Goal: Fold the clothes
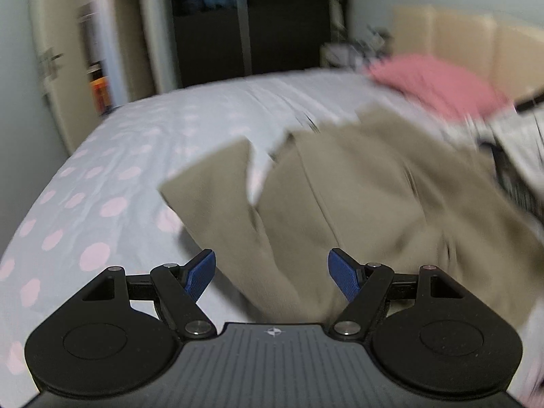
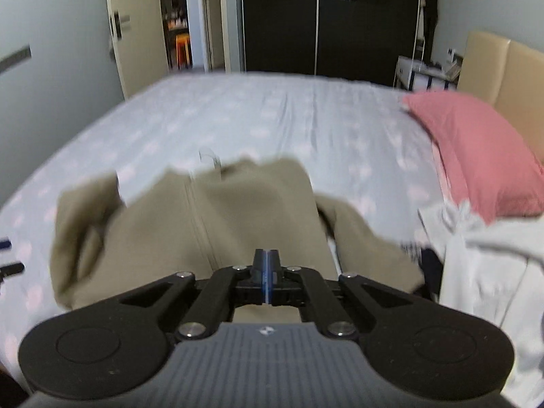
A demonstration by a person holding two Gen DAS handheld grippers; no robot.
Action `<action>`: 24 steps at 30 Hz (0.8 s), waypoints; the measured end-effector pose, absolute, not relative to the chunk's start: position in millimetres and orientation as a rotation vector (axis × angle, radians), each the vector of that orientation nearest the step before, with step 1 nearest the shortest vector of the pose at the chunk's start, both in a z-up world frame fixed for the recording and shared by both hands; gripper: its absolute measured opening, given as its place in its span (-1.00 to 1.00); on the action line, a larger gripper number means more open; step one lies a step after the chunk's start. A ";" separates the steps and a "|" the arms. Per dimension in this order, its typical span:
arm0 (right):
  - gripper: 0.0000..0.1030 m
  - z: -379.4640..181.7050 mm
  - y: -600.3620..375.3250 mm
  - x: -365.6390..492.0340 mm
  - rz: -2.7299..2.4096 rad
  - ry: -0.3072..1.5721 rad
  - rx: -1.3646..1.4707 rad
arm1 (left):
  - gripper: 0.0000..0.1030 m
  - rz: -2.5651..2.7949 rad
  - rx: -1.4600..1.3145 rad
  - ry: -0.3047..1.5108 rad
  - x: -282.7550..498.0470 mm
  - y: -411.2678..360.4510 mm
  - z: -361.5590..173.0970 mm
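An olive-tan garment [image 1: 357, 197] lies spread and rumpled on the polka-dot bed sheet [image 1: 119, 156]. It also shows in the right wrist view [image 2: 221, 224]. My left gripper [image 1: 272, 275] is open just above the garment's near edge, blue pads apart, holding nothing. My right gripper [image 2: 267, 272] has its blue pads pressed together over the garment's near edge. No cloth shows between the pads, and whether they pinch fabric is hidden. The frames are motion-blurred.
A pink pillow [image 2: 476, 153] lies at the right by the beige headboard [image 2: 503, 71]. A pile of white and dark clothes [image 2: 493, 258] sits at the near right. A dark wardrobe [image 2: 326, 17] and an open door [image 2: 176, 20] stand beyond the bed.
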State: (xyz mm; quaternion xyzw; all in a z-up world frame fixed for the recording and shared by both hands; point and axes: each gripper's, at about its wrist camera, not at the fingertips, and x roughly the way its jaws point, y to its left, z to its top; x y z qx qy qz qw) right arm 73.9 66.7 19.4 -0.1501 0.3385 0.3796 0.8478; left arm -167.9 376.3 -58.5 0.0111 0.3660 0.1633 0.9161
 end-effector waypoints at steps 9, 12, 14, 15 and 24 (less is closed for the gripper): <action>-0.68 -67.8 -6.5 84.4 0.646 0.856 -0.304 | 0.38 0.104 0.412 1.004 -158.2 303.8 -127.2; -0.51 -89.1 -27.4 91.3 0.618 0.889 -0.221 | 0.34 0.070 0.513 1.060 -156.3 288.3 -147.0; -0.48 -99.8 -34.8 93.2 0.610 0.913 -0.190 | 0.33 0.060 0.568 1.081 -156.3 282.7 -158.1; -0.48 -102.7 -34.9 93.6 0.600 0.924 -0.195 | 0.26 0.056 0.603 1.090 -155.3 279.3 -164.2; -0.16 -109.1 -35.9 87.1 0.598 0.902 -0.222 | -0.49 0.081 0.858 1.025 -136.2 245.7 -191.6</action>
